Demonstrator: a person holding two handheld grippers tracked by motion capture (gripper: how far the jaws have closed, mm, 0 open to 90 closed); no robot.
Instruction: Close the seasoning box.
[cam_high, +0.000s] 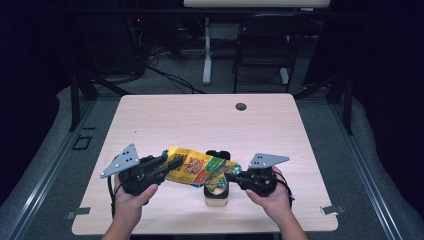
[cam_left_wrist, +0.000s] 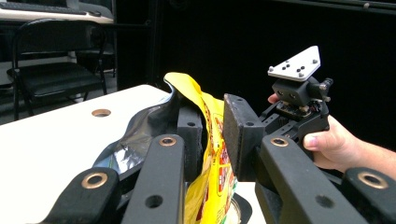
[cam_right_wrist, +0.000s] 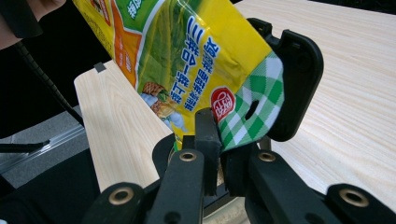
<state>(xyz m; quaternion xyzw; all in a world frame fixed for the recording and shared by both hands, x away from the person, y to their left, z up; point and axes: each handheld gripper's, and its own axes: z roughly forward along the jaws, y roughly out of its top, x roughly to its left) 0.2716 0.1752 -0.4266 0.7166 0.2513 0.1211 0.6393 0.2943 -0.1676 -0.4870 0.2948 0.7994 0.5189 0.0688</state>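
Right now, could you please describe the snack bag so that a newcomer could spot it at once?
Look at the near half of the pale wooden table, between the person's two hands. The glossy yellow snack bag hangs there above a small container, one end in each tool; only it carries bright colours and a green checked corner.

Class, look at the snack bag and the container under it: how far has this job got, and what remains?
Done: the yellow snack bag is off the table and its top is open, silver lining showing. In hand: the left hand-held gripper has one wall of the open end between its jaws, the right hand-held gripper pinches the green-checked end, and the bag hangs above the container. Left, probably: tipping the contents in.
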